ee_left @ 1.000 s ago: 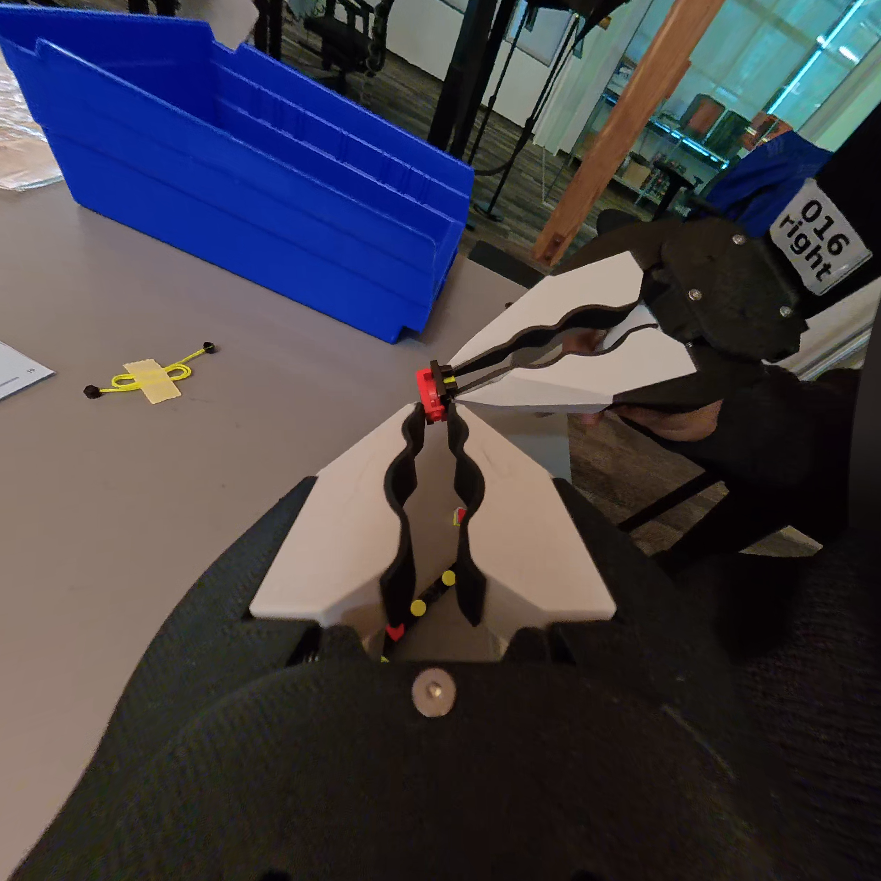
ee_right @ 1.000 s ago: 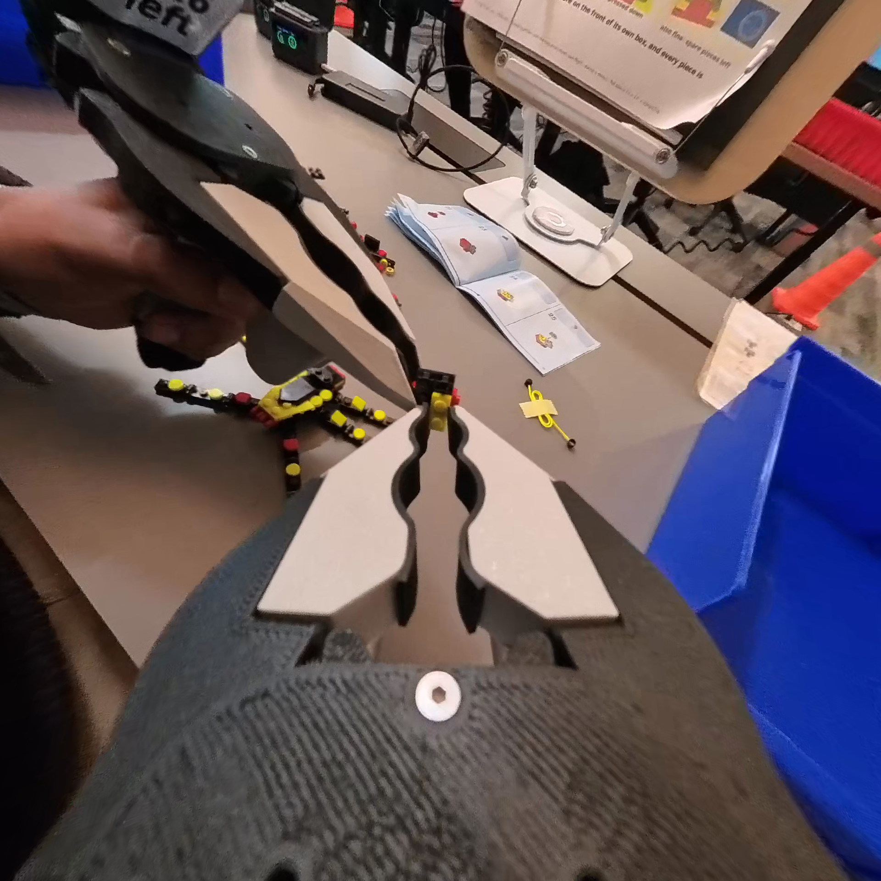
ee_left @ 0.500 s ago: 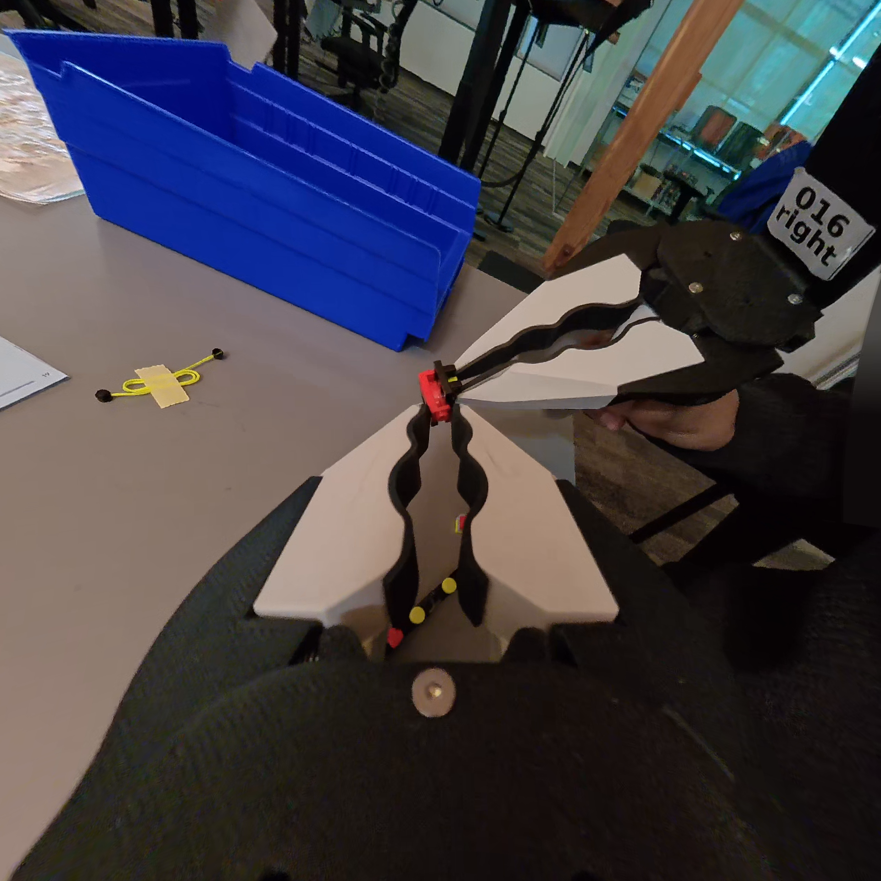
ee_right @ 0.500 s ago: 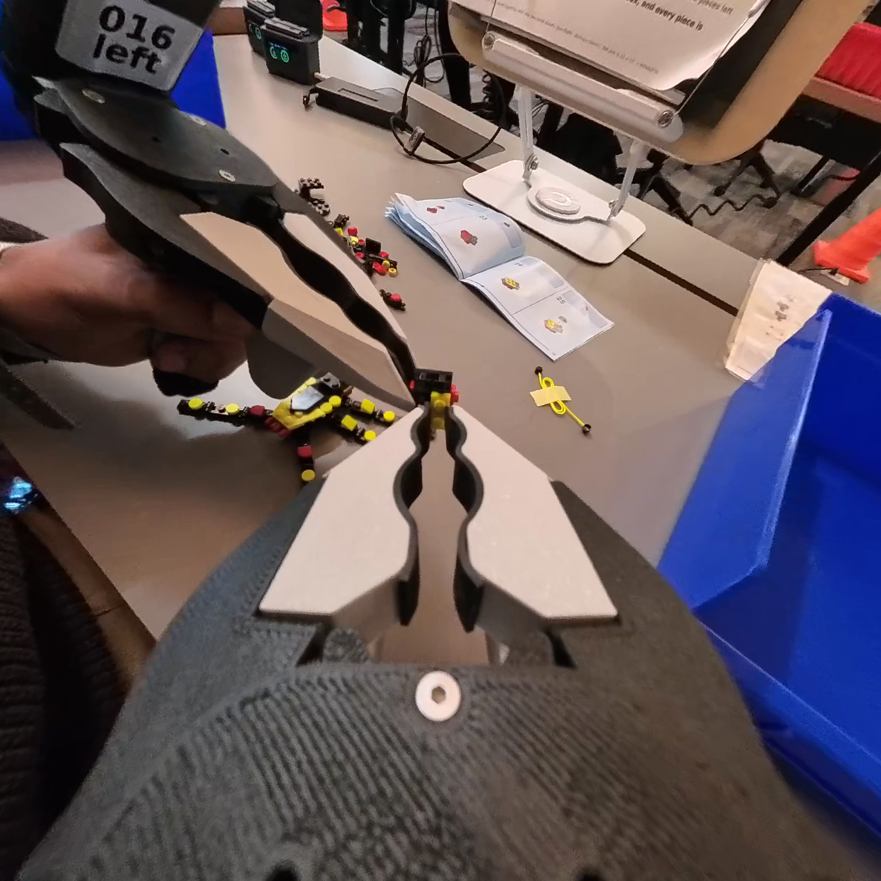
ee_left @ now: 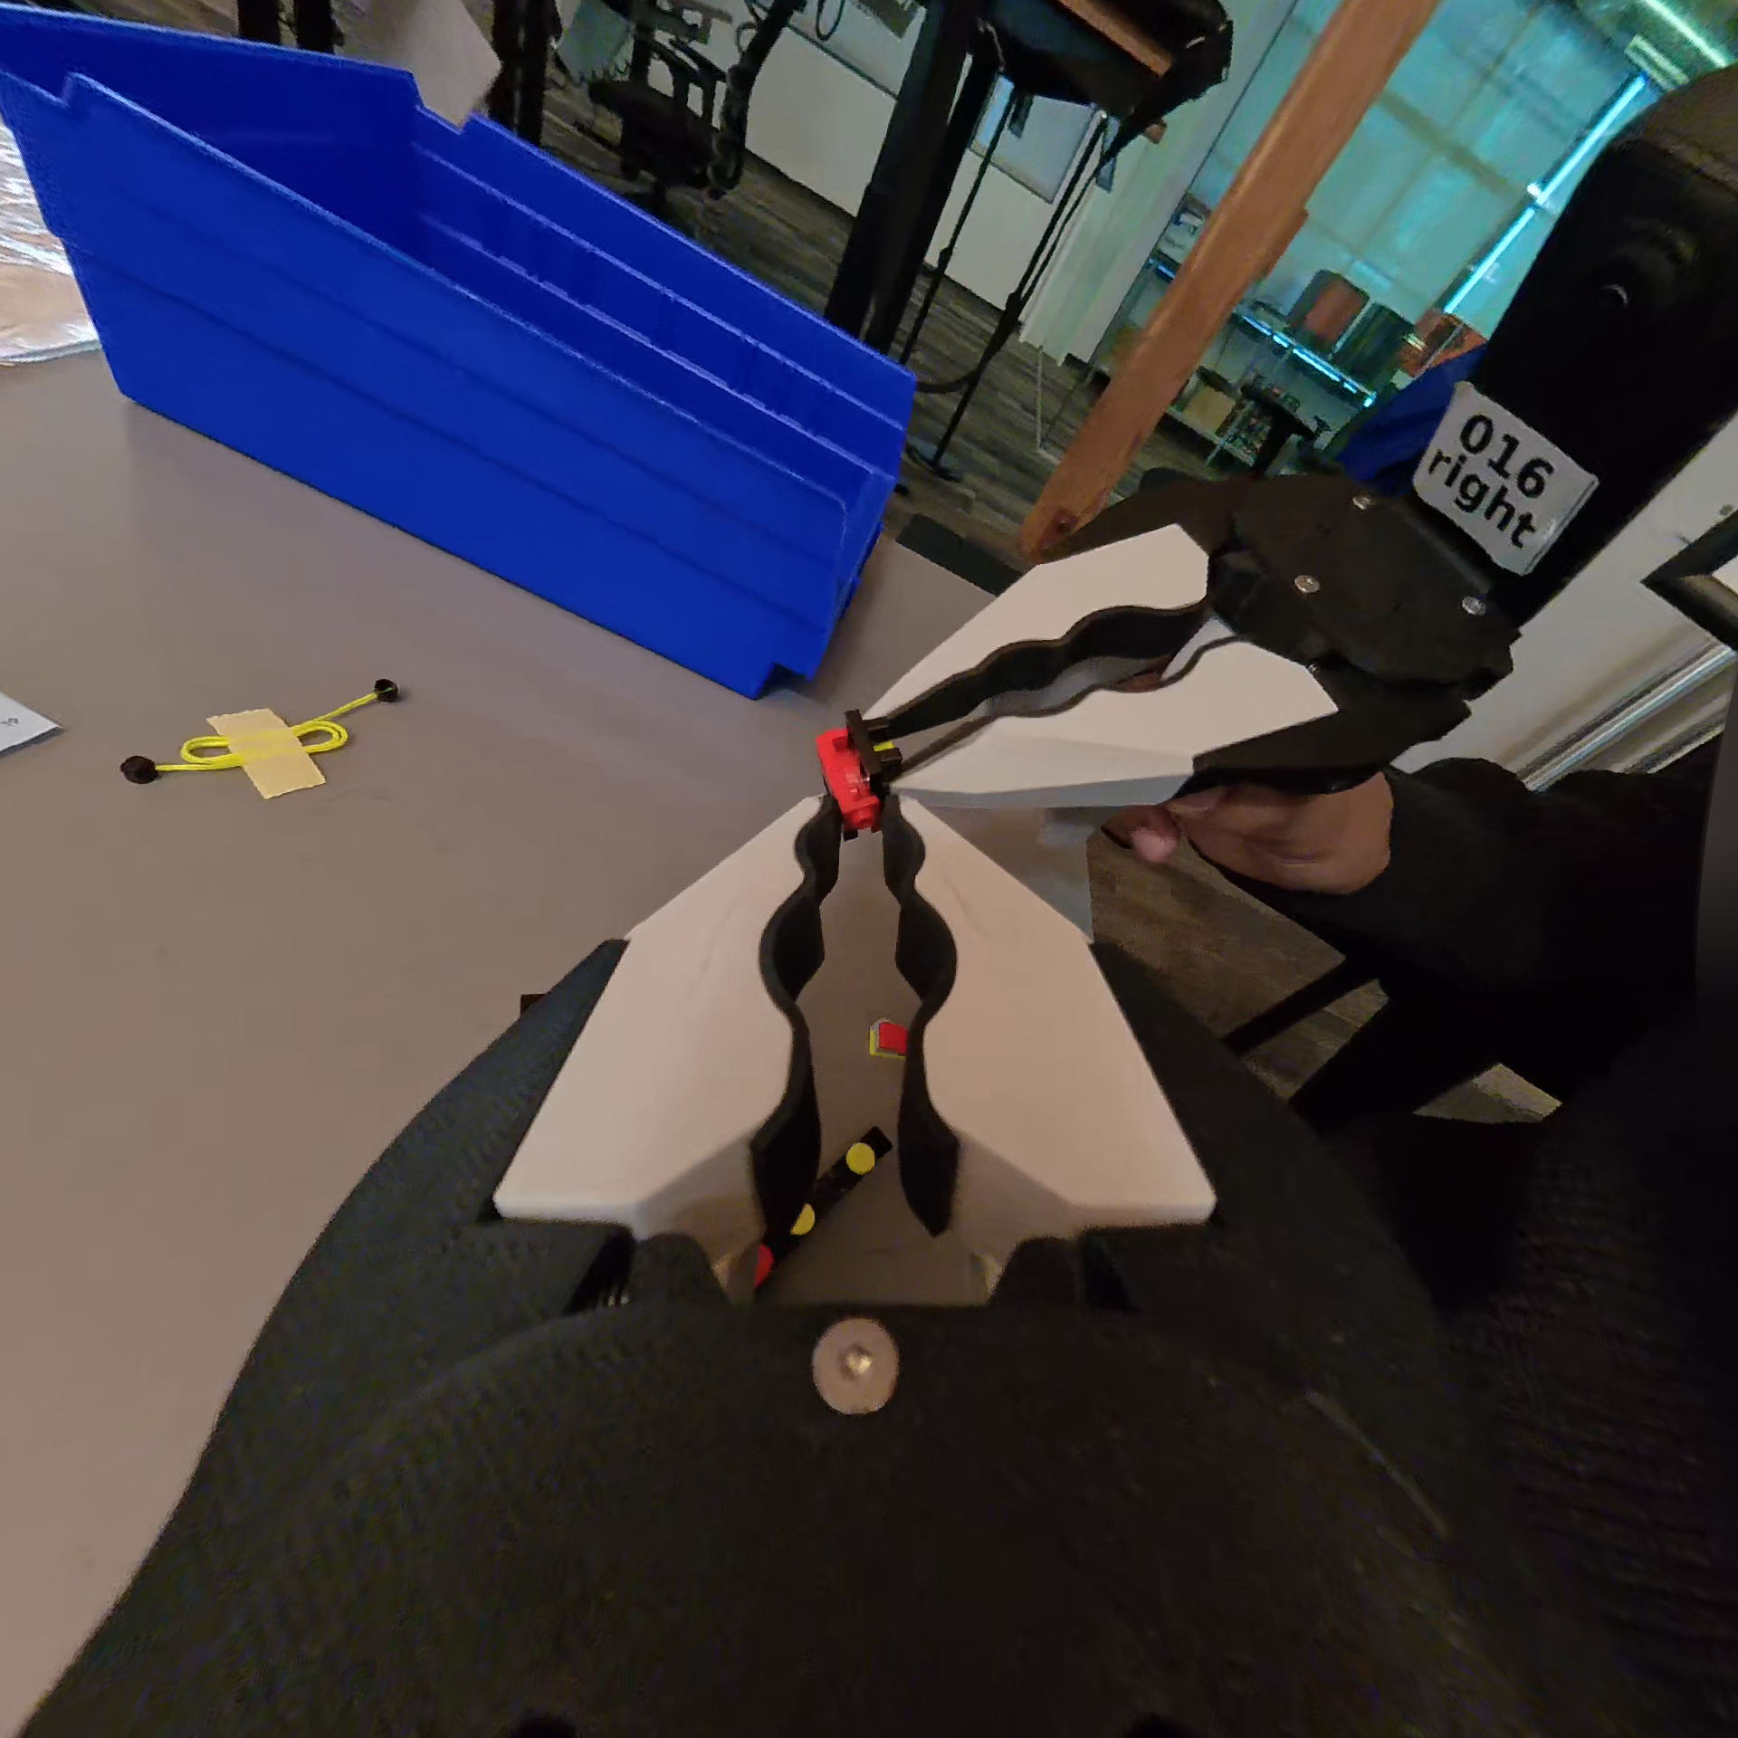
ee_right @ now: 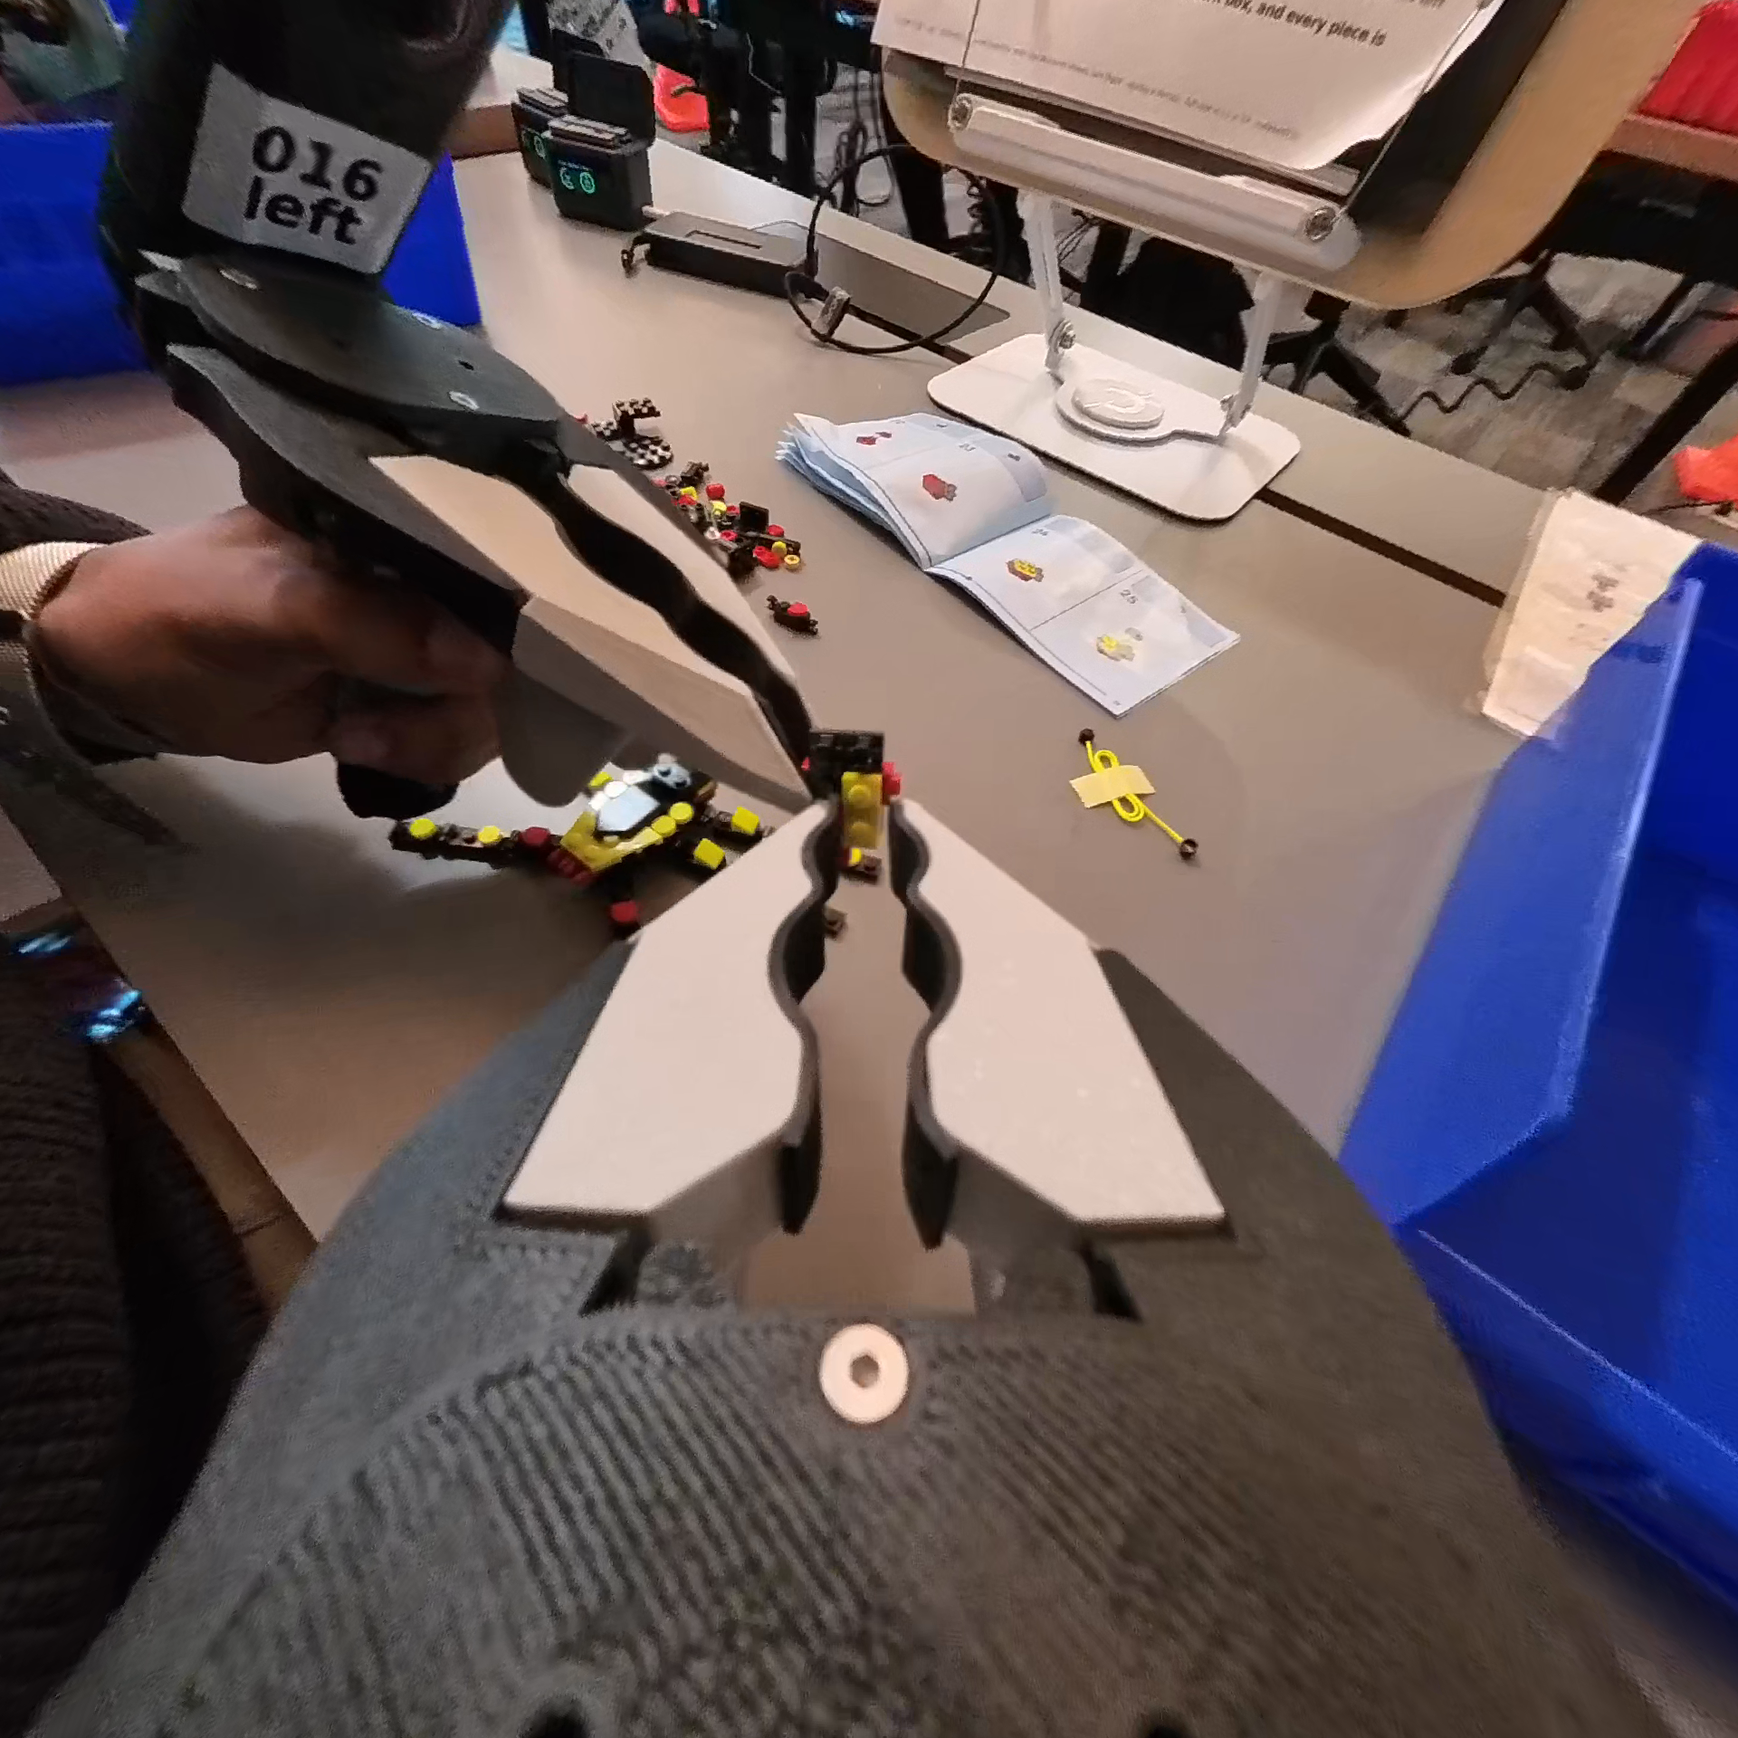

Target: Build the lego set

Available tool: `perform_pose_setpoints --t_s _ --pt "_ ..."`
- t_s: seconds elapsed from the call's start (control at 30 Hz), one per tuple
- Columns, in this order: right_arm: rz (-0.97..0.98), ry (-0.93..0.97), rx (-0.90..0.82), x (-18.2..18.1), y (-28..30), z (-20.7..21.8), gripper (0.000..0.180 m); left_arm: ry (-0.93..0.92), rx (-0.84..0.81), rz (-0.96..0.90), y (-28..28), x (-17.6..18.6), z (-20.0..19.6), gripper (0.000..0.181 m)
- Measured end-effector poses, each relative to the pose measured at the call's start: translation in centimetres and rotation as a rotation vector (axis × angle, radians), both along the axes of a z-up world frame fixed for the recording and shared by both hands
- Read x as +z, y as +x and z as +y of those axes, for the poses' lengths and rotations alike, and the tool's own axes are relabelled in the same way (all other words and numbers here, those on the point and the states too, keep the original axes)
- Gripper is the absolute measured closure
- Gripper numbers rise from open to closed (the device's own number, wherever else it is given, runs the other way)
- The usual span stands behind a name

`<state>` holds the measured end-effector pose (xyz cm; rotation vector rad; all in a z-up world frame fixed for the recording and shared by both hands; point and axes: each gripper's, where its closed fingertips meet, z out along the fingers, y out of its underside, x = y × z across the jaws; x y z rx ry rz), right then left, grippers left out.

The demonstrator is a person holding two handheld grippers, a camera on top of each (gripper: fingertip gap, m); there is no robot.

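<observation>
My left gripper (ee_left: 854,816) is shut on a small red lego piece (ee_left: 846,779), held in the air above the table. My right gripper (ee_right: 858,828) is shut on a small yellow lego piece (ee_right: 861,804) with a black plate (ee_right: 846,750) on top. The two pieces are pressed together tip to tip. In the left wrist view the right gripper (ee_left: 889,757) comes in from the right. In the right wrist view the left gripper (ee_right: 804,752) comes in from the upper left. A partly built yellow, black and red lego model (ee_right: 621,823) lies on the table below.
A blue bin (ee_left: 451,376) stands along the table's far side and also shows in the right wrist view (ee_right: 1589,940). Loose lego pieces (ee_right: 743,531), an open instruction booklet (ee_right: 997,545), a taped yellow cord (ee_right: 1124,790) and a white stand (ee_right: 1119,414) lie on the grey table (ee_left: 282,940). Left and right tips are no more than a few centimetres apart.
Both grippers have stayed locked together on the joined pieces. The pair has lifted slightly, and more of the table with loose pieces shows in the right wrist view.
</observation>
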<state>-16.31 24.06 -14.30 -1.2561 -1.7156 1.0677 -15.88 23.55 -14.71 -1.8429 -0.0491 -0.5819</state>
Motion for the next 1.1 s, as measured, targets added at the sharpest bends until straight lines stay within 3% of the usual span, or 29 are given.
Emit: perform_pose_setpoints --t_s 0.23,0.63,0.77,0.93,1.1 --pt "-0.03 -0.031 0.013 -0.1 0.3 -0.2 0.173 -0.004 -0.025 0.028 0.1 -0.1 -0.1 0.175" --pt "-0.019 -0.032 -0.023 0.8 0.7 0.3 0.18 -0.02 0.116 -0.007 -1.5 -0.1 0.2 0.175" --pt "0.032 0.023 -0.037 1.3 0.5 0.6 0.18 0.002 0.108 -0.071 -2.0 0.5 0.0 0.176" --pt "0.026 -0.004 -0.031 0.8 0.0 0.4 0.166 0.005 0.065 -0.06 -0.4 0.5 0.3 0.176" --pt "0.001 -0.048 -0.022 0.3 -0.1 0.3 0.173 0.008 0.062 -0.068 -0.1 0.4 0.3 0.176"
